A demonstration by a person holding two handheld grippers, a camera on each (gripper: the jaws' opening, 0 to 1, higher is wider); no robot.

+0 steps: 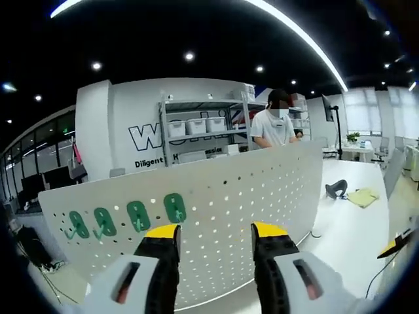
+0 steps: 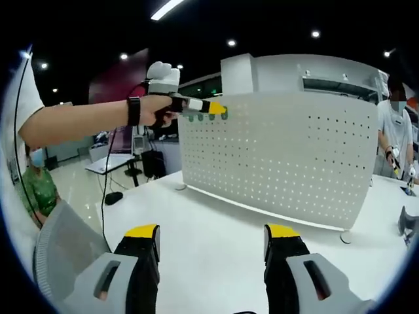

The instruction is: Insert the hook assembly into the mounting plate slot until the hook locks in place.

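While held up close to the pegboard mounting plate point(image 1: 249, 196), stands with jaws spread wide and nothing between the yellow tips: so the left gripper point(image 1: 216, 237), seen from its own view, aimed squarely at the plate's perforated face. Seen from the right gripper view as a white-and-yellow tool point(image 2: 196, 105) at the end of the person's outstretched forearm point(image 2: 85, 121), level with the plate's upper edge near its far corner. Just beside that corner, a row of four green hooks point(image 1: 124, 219) already seated in the plate's holes, lying off to the left of the left gripper's jaws and a little above the tips; too small to tell whether each is fully locked. By judgement, long axis of the row running along the plate, each hook's own stem standing roughly upright against the face. Lower and well apart from the plate, over the bare white table point(image 2: 216, 229): the right gripper point(image 2: 213, 241), jaws likewise wide and empty. No loose hook assembly between either pair of jaws, so any coming move probably hinges on a short sideways shift of the nearer left gripper toward the hooks, rather than a long reach by the right. Behind the plate, shelving with storage bins point(image 1: 196, 125) and a person standing point(image 1: 273, 124).
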